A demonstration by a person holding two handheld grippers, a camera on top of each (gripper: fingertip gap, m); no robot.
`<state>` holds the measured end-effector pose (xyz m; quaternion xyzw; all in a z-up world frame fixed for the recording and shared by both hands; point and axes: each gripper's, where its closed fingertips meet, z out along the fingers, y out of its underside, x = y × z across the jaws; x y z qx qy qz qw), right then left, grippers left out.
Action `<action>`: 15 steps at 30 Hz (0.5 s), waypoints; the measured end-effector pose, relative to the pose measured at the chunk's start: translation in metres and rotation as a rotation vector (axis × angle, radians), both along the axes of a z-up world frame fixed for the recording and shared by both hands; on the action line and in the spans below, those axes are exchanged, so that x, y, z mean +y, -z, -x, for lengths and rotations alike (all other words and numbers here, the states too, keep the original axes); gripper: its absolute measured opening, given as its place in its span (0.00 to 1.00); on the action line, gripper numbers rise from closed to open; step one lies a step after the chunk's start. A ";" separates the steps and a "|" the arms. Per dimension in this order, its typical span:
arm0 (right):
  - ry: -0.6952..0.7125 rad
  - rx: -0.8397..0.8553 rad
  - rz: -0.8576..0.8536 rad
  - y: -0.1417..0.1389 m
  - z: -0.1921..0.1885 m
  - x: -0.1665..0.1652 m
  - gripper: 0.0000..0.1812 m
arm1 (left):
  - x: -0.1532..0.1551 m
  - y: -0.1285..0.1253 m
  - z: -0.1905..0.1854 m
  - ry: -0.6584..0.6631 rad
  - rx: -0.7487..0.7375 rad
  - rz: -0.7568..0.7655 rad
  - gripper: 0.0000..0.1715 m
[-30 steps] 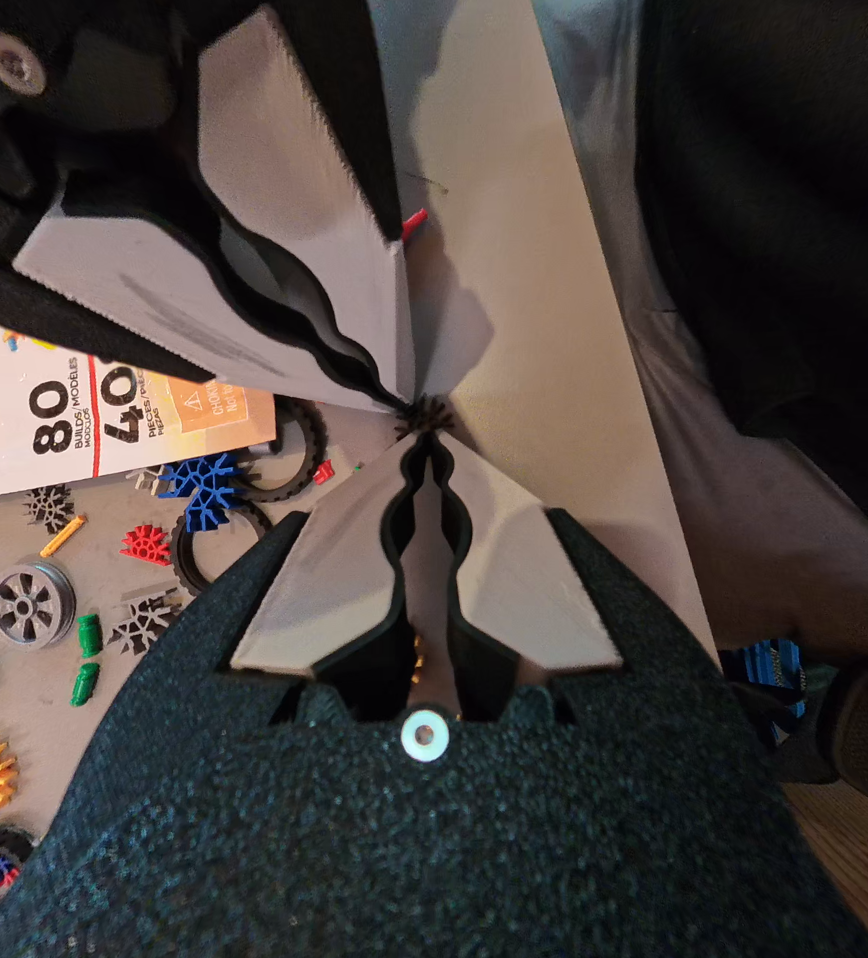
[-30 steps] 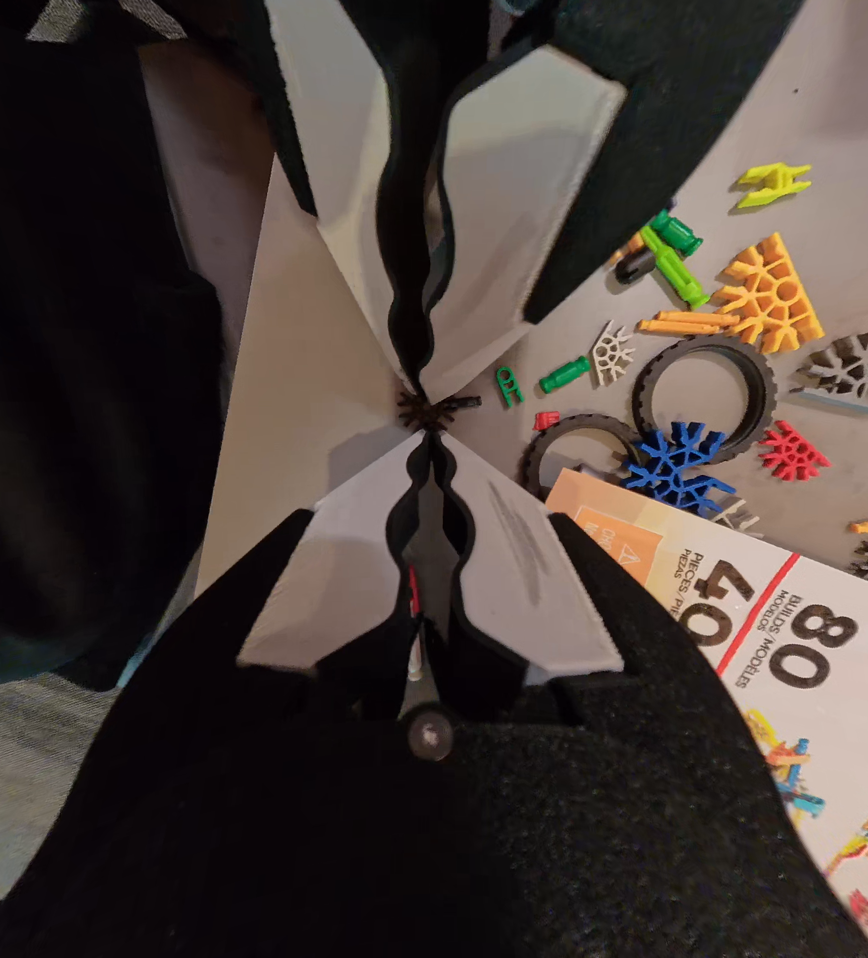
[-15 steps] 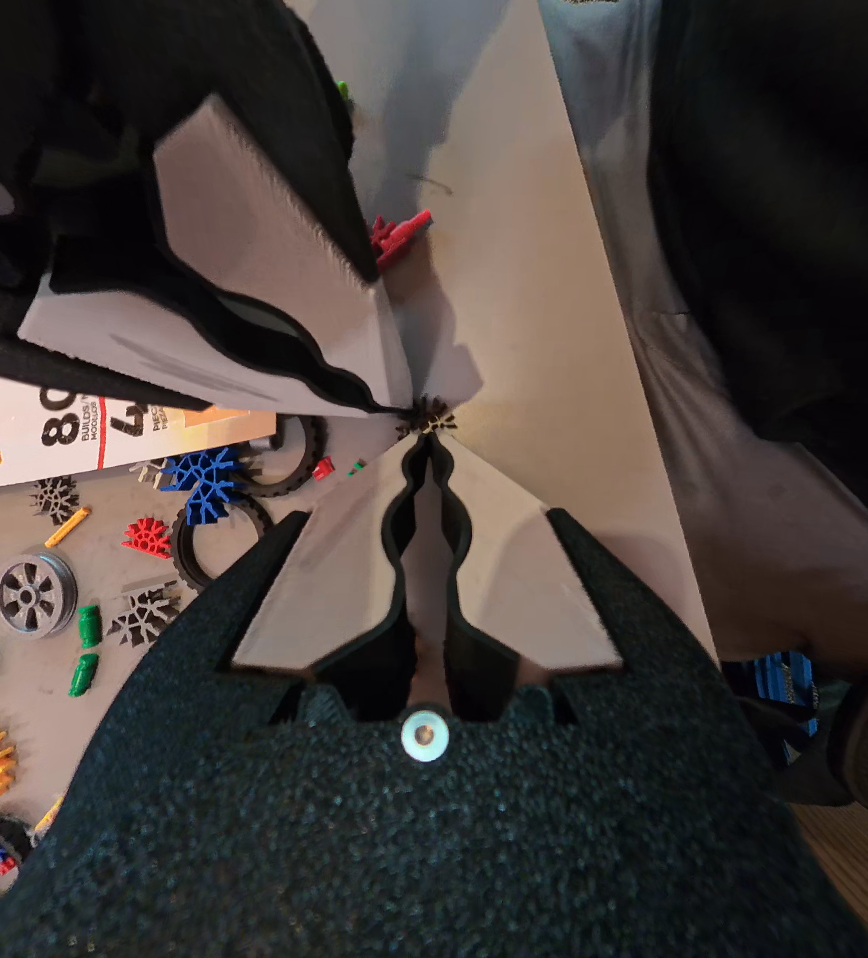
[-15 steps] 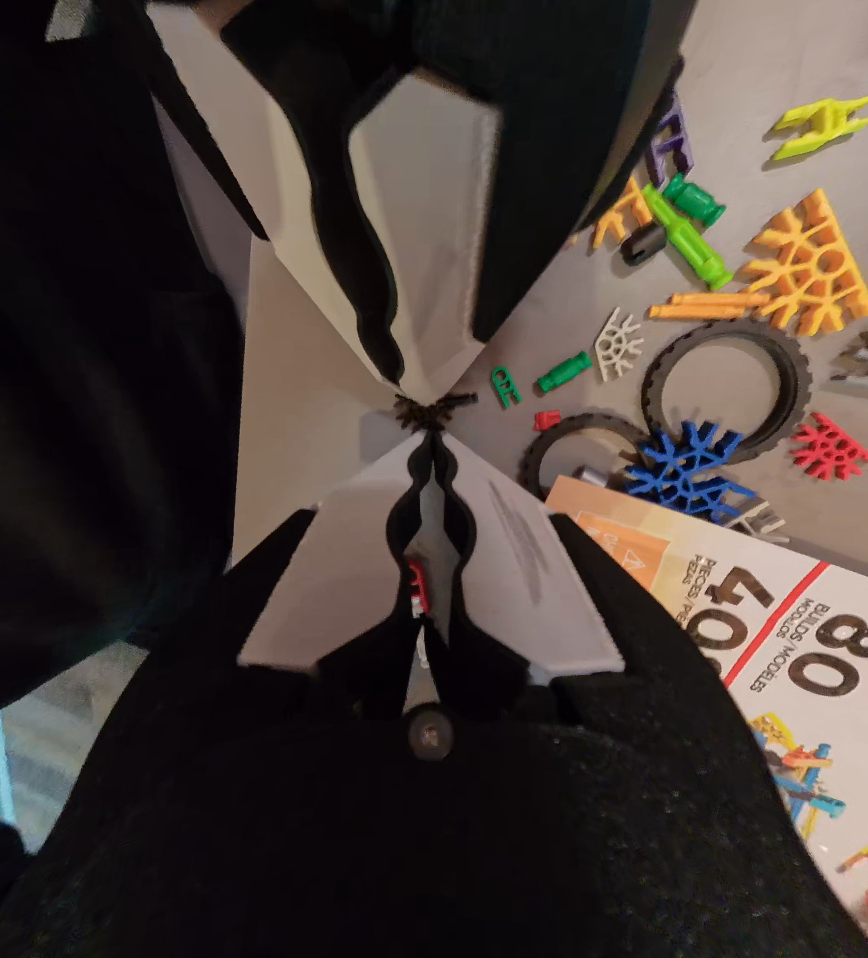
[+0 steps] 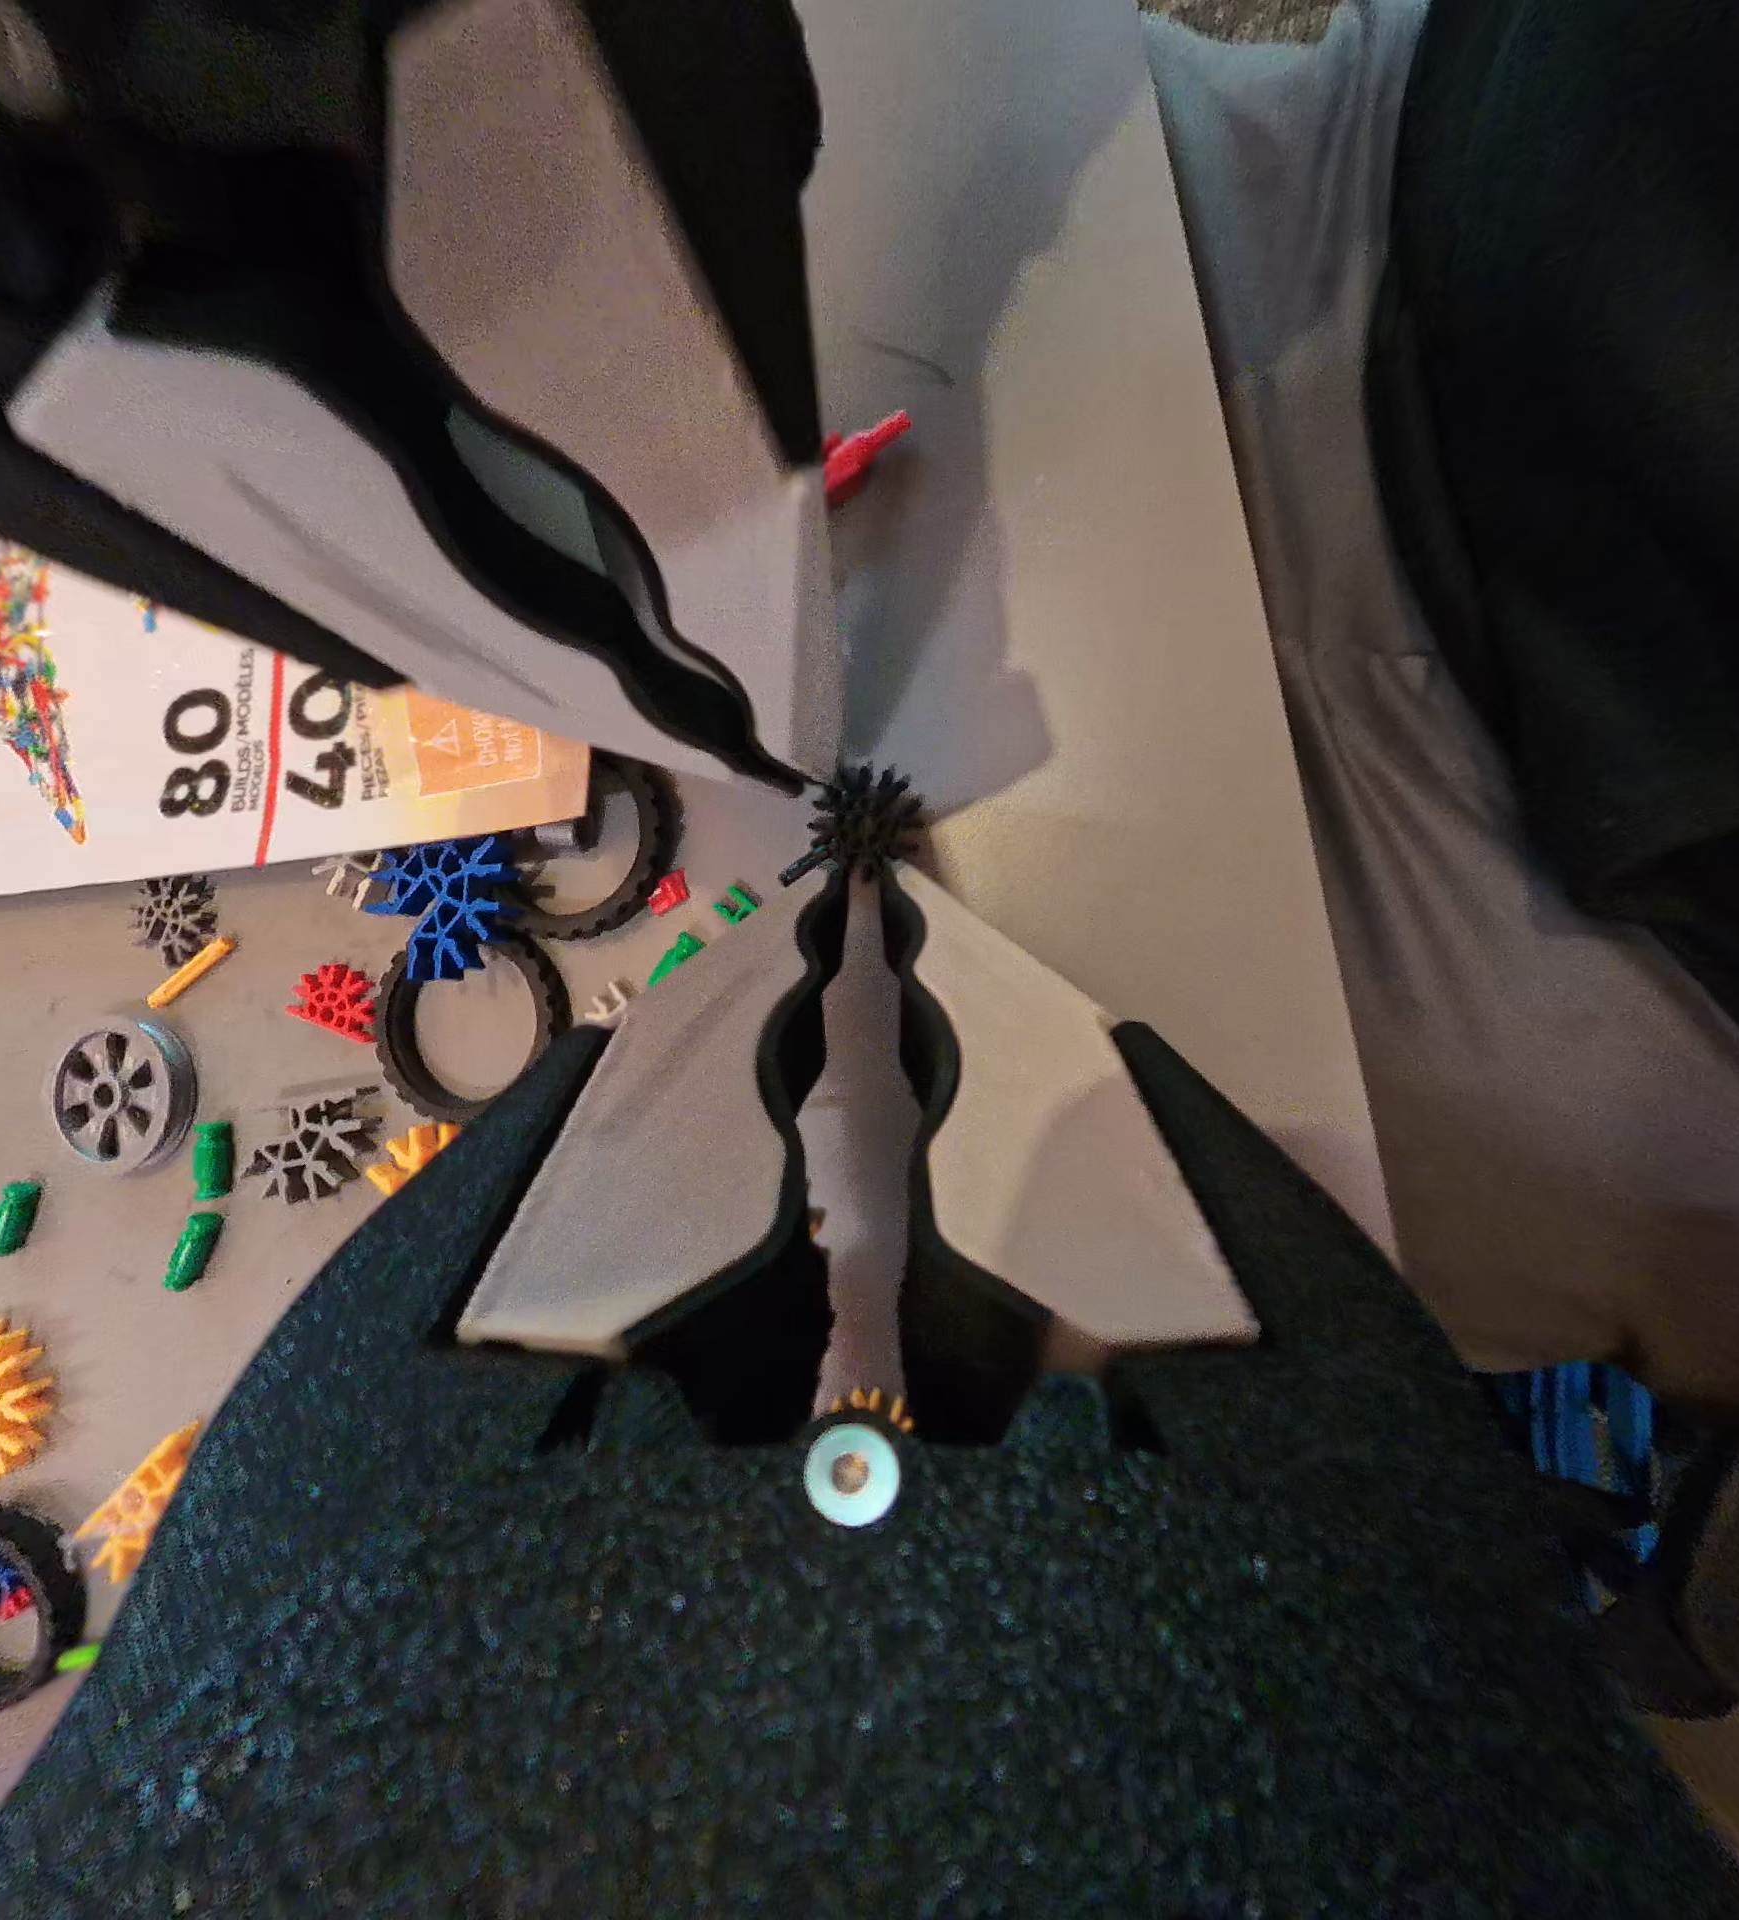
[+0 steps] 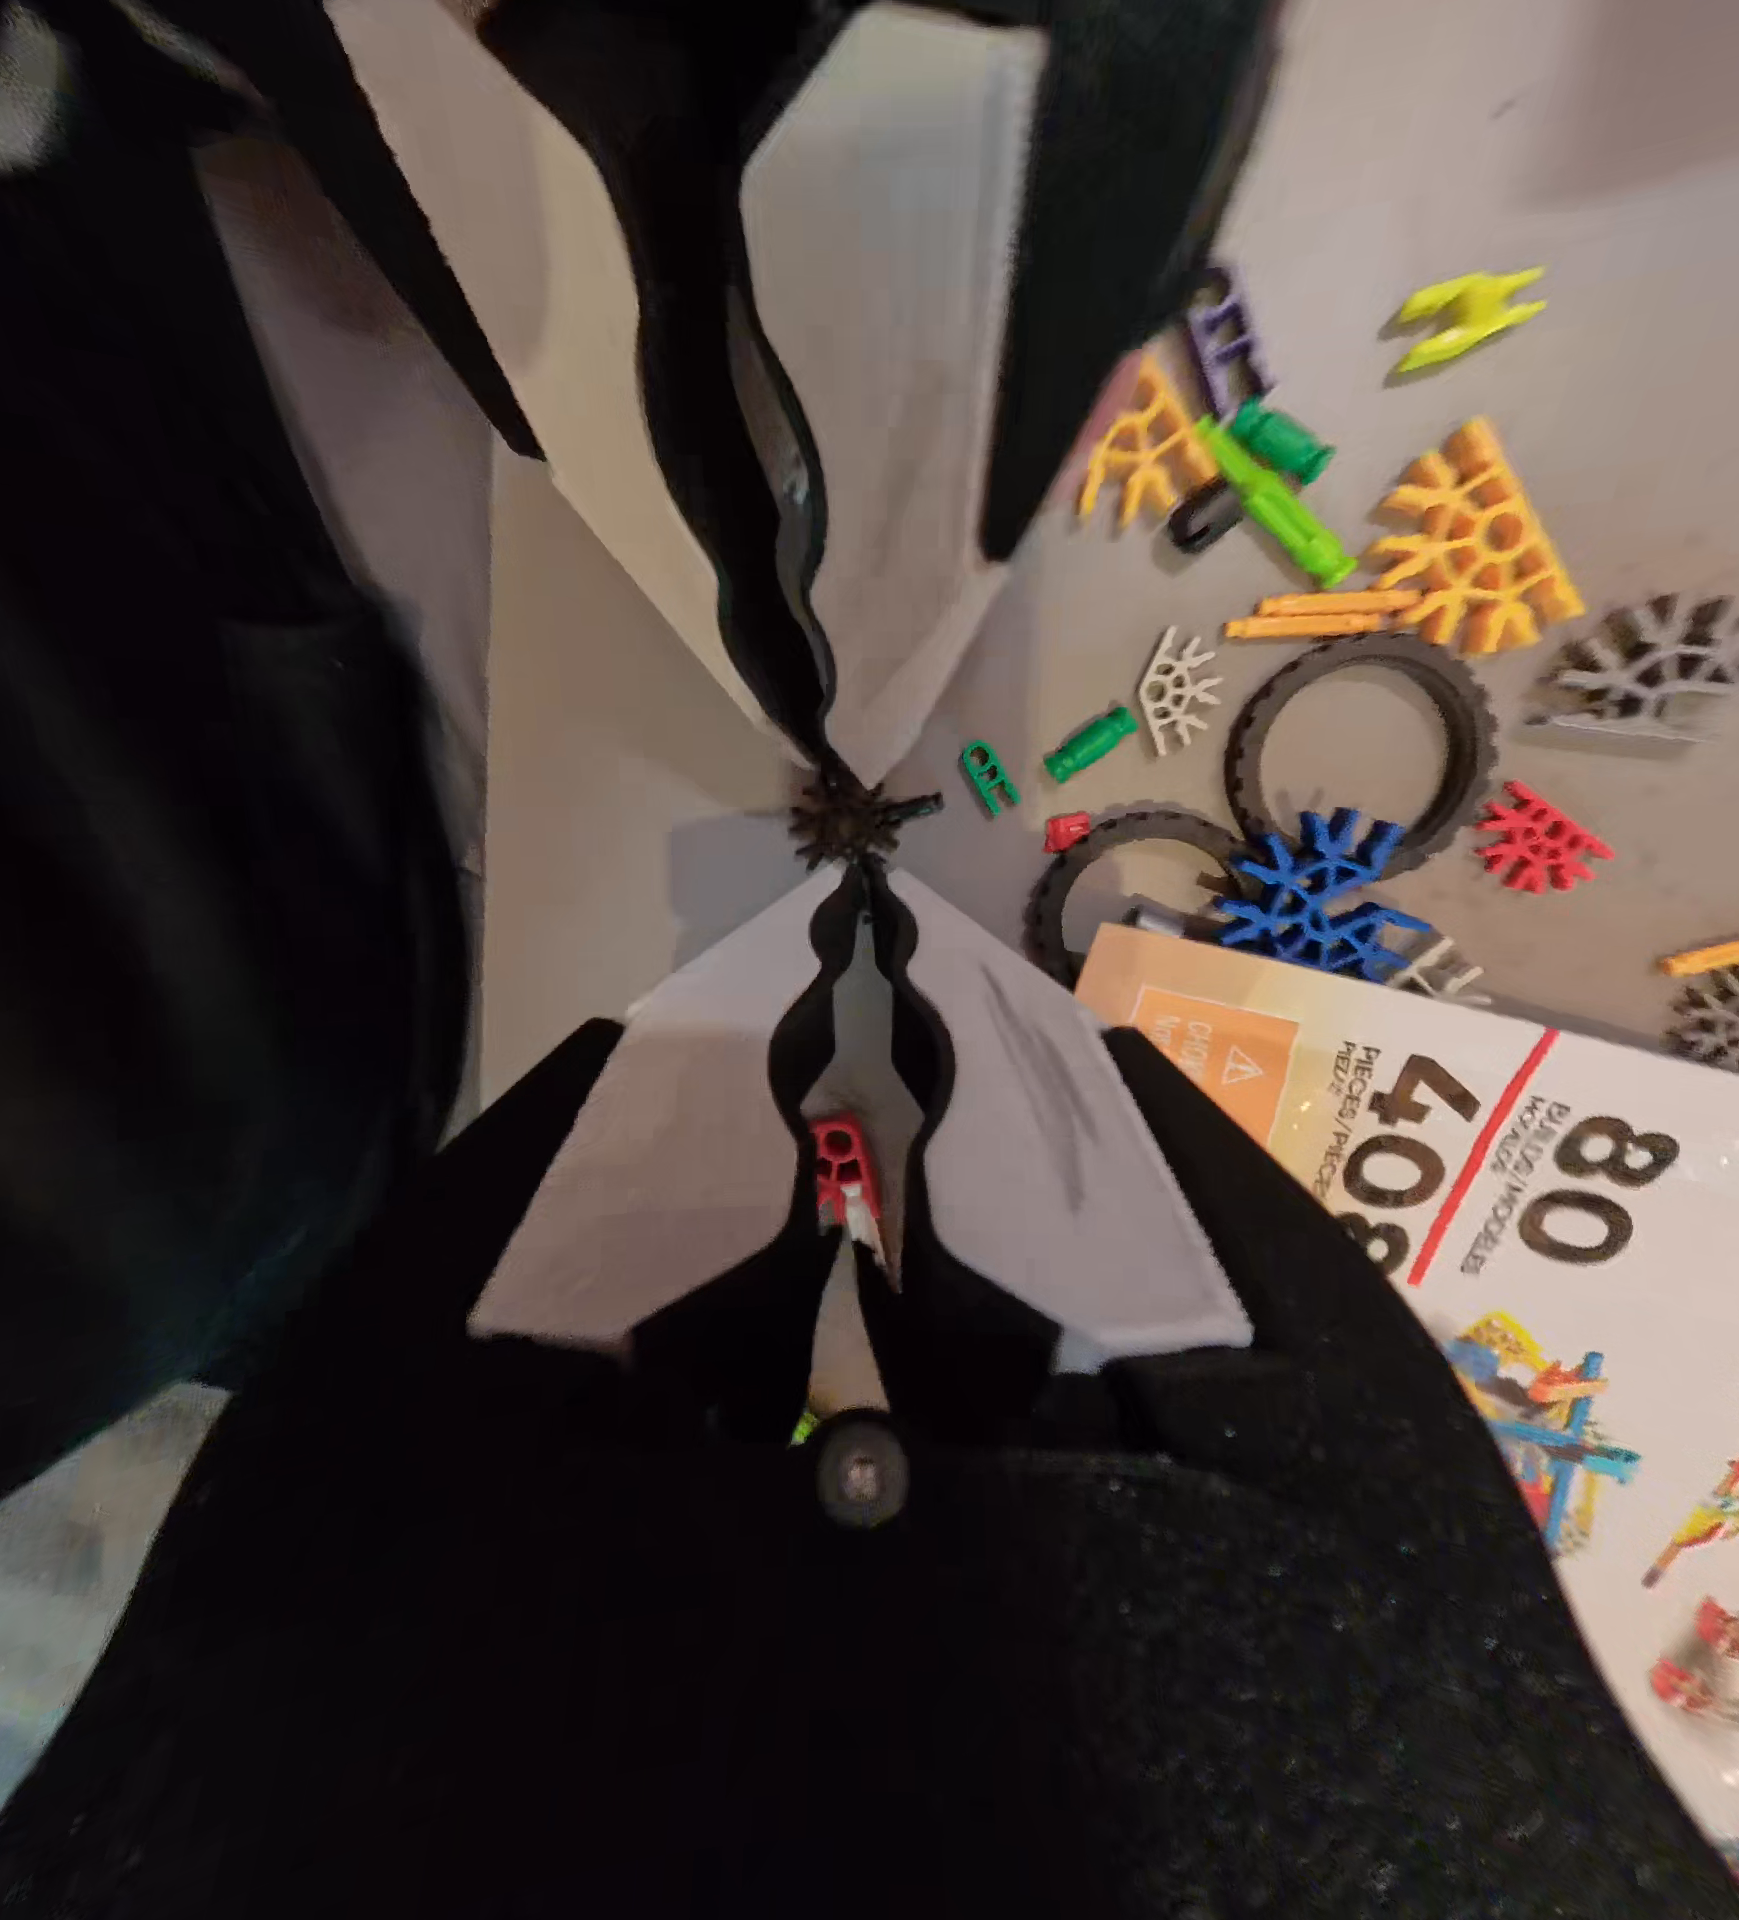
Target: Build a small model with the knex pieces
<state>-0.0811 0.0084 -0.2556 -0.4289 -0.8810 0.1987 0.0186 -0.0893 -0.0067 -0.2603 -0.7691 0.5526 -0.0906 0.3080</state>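
The left tongs (image 5: 860, 878) are clenching on the lower edge of a small black snowflake-shaped connector (image 5: 865, 821), their tips pressed together on it. The right tongs (image 6: 857, 878) are meeting it from the opposite side, also clenched, with tips pinching the same connector (image 6: 844, 816), so the piece is being held between the two pairs, tip to tip, above the grey worktop (image 6: 1623, 156). A short black rod (image 6: 912, 805) is sticking out of the connector sideways. In the left wrist view the right tongs (image 5: 803, 779) are reaching in from the upper left. A red connector (image 6: 842, 1164) is showing through the gap between the right tongs' fingers, near their base; whether it is resting on the worktop below I cannot tell.

Loose pieces are lying on the worktop to one side: a blue snowflake connector (image 6: 1312, 904) overlapping two black tyres (image 6: 1364, 738), a red fan-shaped connector (image 6: 1540, 852), orange connectors (image 6: 1467, 540), green rods (image 6: 1088, 743), a grey wheel hub (image 5: 122, 1091), and a printed box (image 6: 1571, 1299) lying flat just beside the tyres. A person in dark clothing (image 5: 1623, 416) is sitting close behind the worktop edge.
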 end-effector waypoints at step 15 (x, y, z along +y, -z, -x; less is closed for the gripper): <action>0.168 0.277 0.033 -0.035 -0.028 0.038 0.01 | -0.007 -0.121 0.130 -0.357 0.193 -0.236 0.05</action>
